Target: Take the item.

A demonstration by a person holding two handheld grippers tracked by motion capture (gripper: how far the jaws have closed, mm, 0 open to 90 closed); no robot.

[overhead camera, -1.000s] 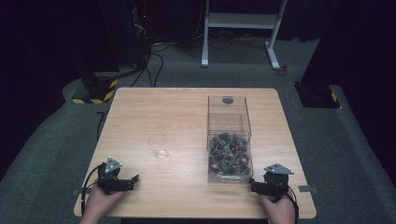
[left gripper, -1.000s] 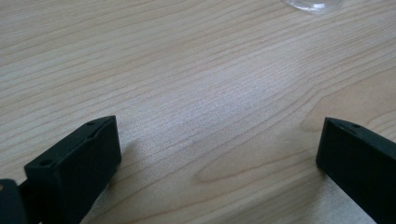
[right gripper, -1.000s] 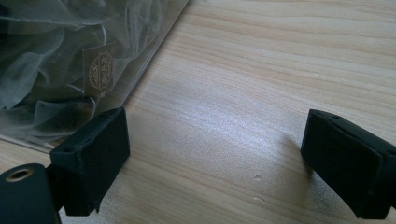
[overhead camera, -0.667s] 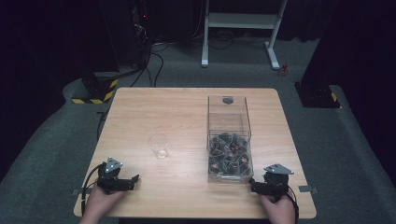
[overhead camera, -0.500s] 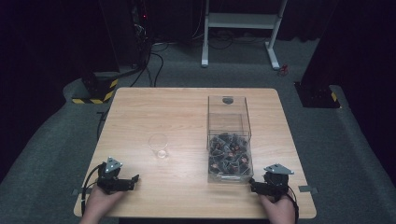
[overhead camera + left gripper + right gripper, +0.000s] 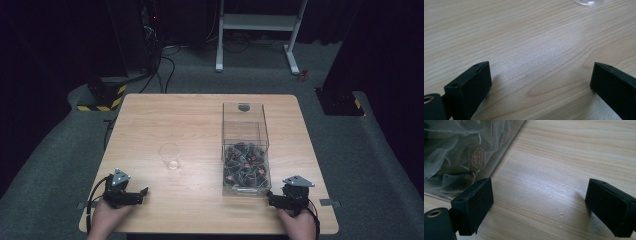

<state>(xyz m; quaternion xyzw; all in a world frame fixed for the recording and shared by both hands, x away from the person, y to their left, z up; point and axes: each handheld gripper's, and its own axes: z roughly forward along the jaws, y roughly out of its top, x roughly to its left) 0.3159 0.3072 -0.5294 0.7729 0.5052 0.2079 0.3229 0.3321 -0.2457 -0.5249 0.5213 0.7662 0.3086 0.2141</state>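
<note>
A clear plastic box (image 6: 245, 148) stands right of centre on the wooden table (image 6: 200, 115), its near half full of small dark wrapped packets (image 6: 245, 165). A small clear cup (image 6: 170, 156) stands upright left of it; its base (image 6: 587, 2) shows at the top of the left gripper view. My left gripper (image 6: 142, 192) rests on the table near the front left, open and empty (image 6: 541, 82). My right gripper (image 6: 270, 198) rests at the front right, open and empty (image 6: 539, 200), just beside the box's near corner (image 6: 461, 157).
The table's front edge runs just under both hands. Beyond the far edge stand a white frame's legs (image 6: 255, 30) and cables on the grey floor. A yellow-black striped base (image 6: 100, 97) sits off the far left corner.
</note>
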